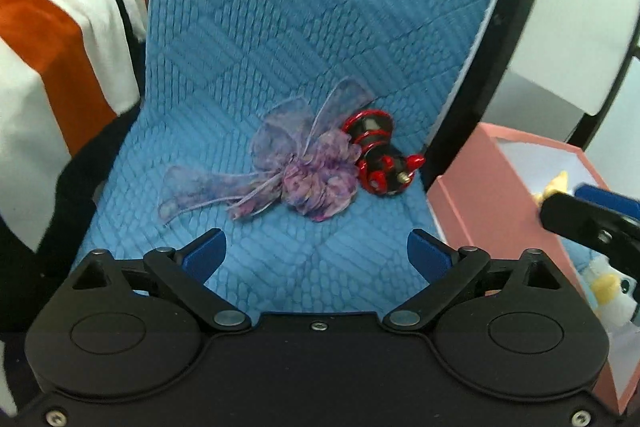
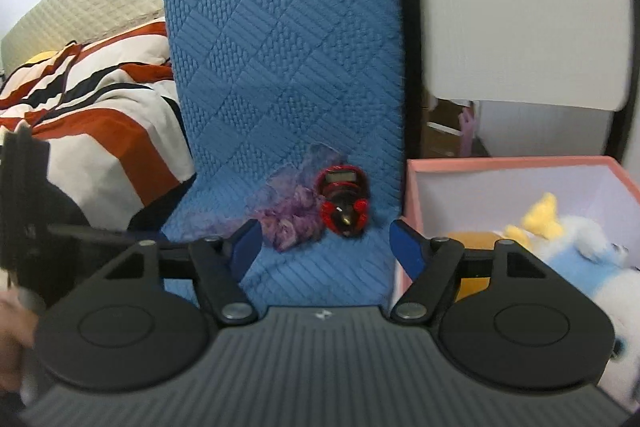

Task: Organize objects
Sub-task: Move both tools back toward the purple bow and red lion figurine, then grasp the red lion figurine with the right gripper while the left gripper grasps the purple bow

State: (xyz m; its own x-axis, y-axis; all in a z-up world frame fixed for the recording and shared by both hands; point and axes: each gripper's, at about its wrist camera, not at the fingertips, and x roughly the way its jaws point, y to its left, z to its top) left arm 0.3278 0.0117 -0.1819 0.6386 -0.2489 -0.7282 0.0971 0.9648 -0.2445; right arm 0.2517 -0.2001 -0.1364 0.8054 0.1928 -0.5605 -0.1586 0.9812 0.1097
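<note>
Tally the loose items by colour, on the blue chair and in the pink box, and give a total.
Purple: 1, the ribbon flower on the blue chair.
Red and black: 1, the gadget touching it.
Light blue, white and yellow: 1, the plush toy in the pink box.
Total: 3

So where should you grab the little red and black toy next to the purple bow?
Probably across its narrow black body, between the round ringed end and the red claws. The red and black toy lies on its side on the blue mat, touching the purple bow on its left. So come from above with the left tool, fingers in front and behind, missing the ribbon.
</note>
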